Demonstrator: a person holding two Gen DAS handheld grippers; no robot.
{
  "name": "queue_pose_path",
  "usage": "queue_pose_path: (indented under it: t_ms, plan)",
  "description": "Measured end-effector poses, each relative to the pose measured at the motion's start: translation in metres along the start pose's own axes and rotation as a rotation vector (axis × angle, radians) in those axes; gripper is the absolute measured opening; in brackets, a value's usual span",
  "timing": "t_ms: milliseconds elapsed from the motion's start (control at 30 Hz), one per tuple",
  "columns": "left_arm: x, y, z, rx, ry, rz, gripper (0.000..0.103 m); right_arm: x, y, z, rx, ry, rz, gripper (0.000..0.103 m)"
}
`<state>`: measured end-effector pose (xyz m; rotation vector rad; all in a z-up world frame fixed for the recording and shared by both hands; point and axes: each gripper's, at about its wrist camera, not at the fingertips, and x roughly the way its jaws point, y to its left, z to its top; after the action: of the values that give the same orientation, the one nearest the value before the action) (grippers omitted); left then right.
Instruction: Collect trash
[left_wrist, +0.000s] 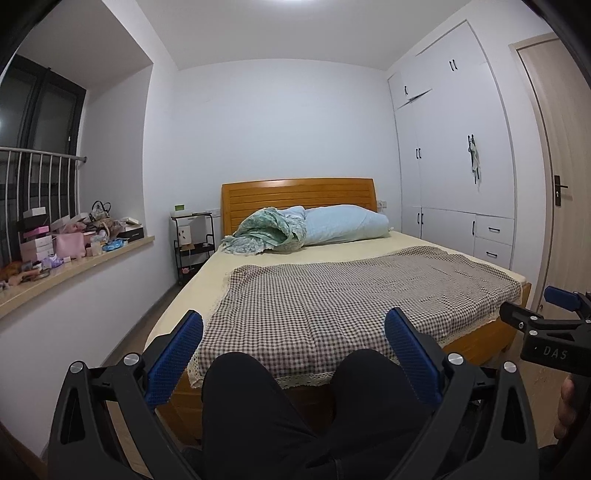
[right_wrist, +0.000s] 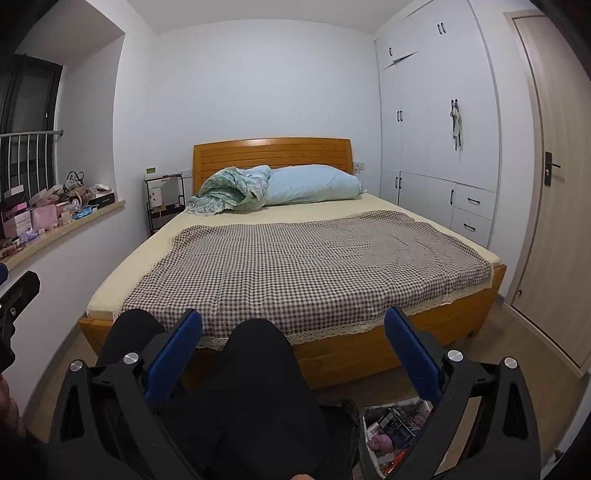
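My left gripper (left_wrist: 294, 325) stands open over a person's knees in black trousers (left_wrist: 258, 398), with nothing between its blue pads (left_wrist: 173, 362). My right gripper (right_wrist: 293, 321) is open too and holds nothing; it also shows at the right edge of the left wrist view (left_wrist: 554, 325). A container full of wrappers and packets (right_wrist: 395, 432) sits on the floor beside the right knee, under the right gripper's right finger. Both grippers point at a bed (right_wrist: 369, 354) covered with a checked cloth (right_wrist: 306, 269). No loose trash shows on the bed.
A windowsill (left_wrist: 92, 258) on the left is crowded with boxes, pouches and small items. A black shelf cart (left_wrist: 194, 243) stands by the headboard. Pillows and a green blanket (left_wrist: 269, 232) lie at the head. White wardrobes (left_wrist: 458, 166) and a door (right_wrist: 554, 184) line the right side.
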<state>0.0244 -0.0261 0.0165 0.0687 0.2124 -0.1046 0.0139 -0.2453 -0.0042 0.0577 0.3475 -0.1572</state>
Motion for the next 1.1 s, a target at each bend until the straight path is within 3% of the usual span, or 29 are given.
queue_pose_path:
  t_ms: [533,1100]
  plan:
    - [-0.002,0.001,0.003,0.000,-0.008,0.008,0.096,-0.012,0.002,0.001,-0.039,-0.044,0.045,0.095]
    - [-0.002,0.002,0.003,0.005,-0.007,0.006,0.096,-0.010,0.000,0.001,-0.039,-0.018,0.045,0.095]
